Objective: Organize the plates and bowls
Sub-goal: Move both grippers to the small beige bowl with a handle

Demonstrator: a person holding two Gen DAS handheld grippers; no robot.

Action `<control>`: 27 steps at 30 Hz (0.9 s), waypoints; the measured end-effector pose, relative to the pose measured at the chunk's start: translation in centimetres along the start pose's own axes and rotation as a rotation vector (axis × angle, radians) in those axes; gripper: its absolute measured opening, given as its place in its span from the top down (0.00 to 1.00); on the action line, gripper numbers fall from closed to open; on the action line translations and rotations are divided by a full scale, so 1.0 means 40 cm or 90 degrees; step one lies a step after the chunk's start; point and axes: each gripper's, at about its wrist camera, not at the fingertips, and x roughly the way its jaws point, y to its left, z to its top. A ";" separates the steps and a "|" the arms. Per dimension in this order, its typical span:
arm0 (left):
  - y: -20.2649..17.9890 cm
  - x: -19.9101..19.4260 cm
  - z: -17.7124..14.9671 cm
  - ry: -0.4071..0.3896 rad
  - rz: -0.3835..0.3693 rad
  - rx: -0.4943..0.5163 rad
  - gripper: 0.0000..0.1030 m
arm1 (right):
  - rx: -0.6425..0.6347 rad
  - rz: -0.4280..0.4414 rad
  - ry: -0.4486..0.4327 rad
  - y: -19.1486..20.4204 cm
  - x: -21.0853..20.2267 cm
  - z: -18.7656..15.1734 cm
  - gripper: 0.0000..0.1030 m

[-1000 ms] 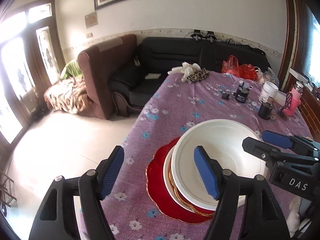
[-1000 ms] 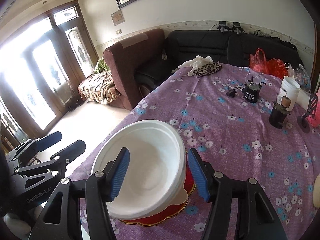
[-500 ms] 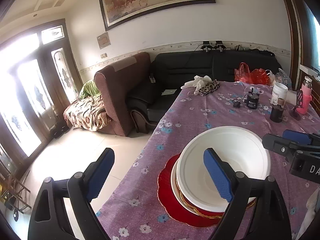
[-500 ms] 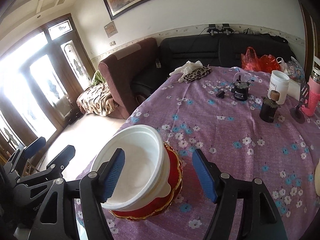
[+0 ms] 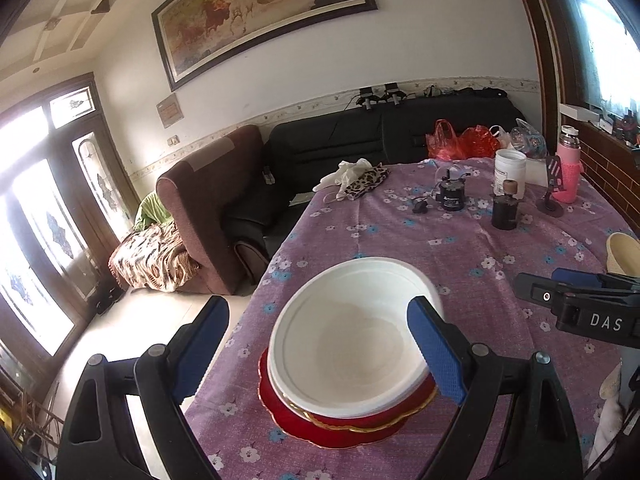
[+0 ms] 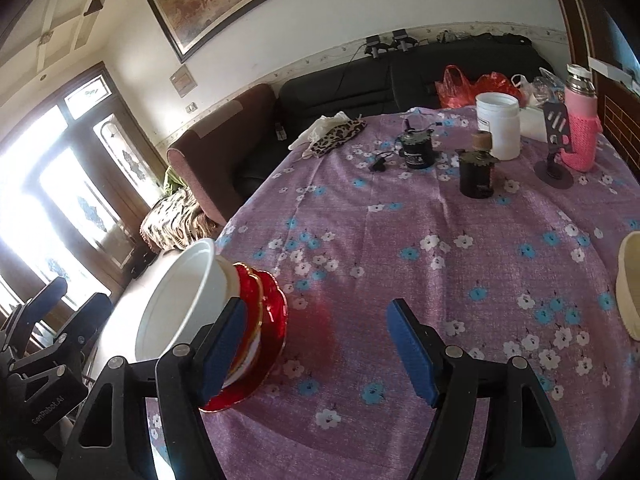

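A white bowl sits on top of a stack of red, gold-rimmed plates near the table's left edge. My left gripper is open, its blue pads wide apart on either side of the bowl and not pressing it. My right gripper is open over bare cloth, with nothing between its pads. In the right wrist view the white bowl and red plates lie just left of its left finger. A cream bowl stands at the table's right side.
The table wears a purple floral cloth. At the far end stand a white jar, two black containers, a pink bottle and a phone stand. Gloves and a leopard cloth lie far left. Sofas and floor are beyond the left edge.
Both grippers opened wider and drew back from the stack. The right gripper, which straddled the white bowl, has shifted right, so the stack now lies left of its fingers.
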 end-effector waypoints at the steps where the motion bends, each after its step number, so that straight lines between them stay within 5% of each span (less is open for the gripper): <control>1: -0.017 -0.002 0.002 -0.001 -0.006 0.007 0.12 | 0.008 -0.003 0.000 -0.023 -0.007 -0.004 0.25; 22: -0.424 0.029 0.038 0.042 -0.187 0.124 0.12 | 0.200 -0.139 -0.124 -0.533 -0.314 -0.039 0.24; 27: -0.449 0.006 0.057 -0.028 -0.254 0.093 0.11 | 0.229 -0.195 -0.142 -0.644 -0.382 -0.054 0.24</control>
